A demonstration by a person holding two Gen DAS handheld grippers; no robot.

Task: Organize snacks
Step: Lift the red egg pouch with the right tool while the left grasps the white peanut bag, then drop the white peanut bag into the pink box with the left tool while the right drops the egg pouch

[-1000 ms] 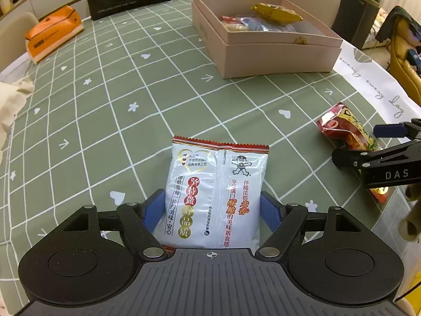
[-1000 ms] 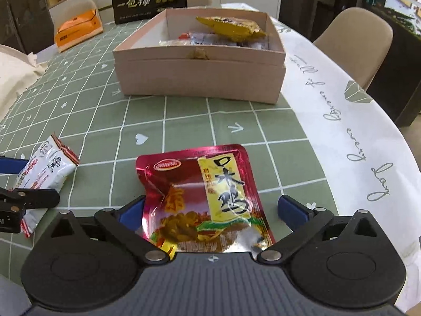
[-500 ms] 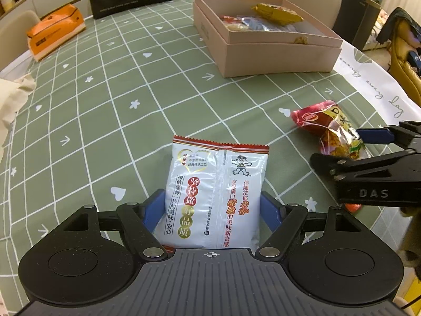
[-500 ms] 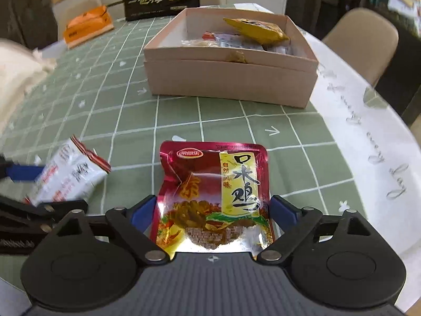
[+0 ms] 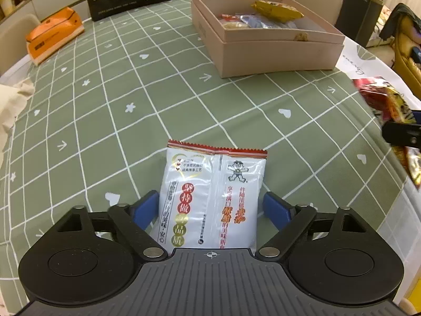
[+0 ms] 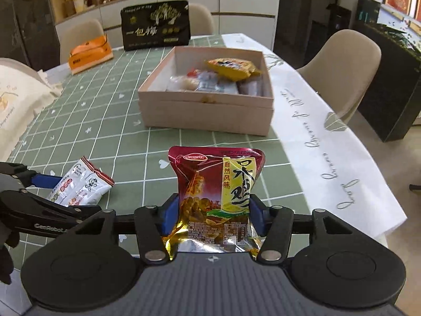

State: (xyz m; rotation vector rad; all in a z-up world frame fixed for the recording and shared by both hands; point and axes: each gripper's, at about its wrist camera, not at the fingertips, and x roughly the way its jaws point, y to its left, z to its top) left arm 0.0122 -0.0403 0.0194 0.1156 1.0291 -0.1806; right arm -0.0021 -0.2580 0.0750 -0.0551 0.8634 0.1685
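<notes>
A white snack packet [image 5: 210, 197] lies on the green checked tablecloth between the fingers of my left gripper [image 5: 211, 208], whose blue pads stand just off its sides. It also shows in the right wrist view [image 6: 81, 187]. My right gripper [image 6: 214, 217] is shut on a red snack pouch [image 6: 218, 189] and holds it lifted above the table; the pouch shows at the right edge of the left wrist view [image 5: 386, 105]. A pink open box [image 6: 208, 110] with several snacks inside stands ahead, also in the left wrist view [image 5: 276, 52].
A black snack bag [image 6: 155, 29] and an orange tissue pack [image 6: 89, 54] stand at the far end of the table. A cream cloth bag [image 6: 18, 97] lies at the left. Beige chairs [image 6: 344, 65] stand around the table. A white runner [image 6: 315, 142] covers the right edge.
My right gripper has closed on the red pouch and raised it off the table, tilting up. My left gripper has stayed around the white packet.
</notes>
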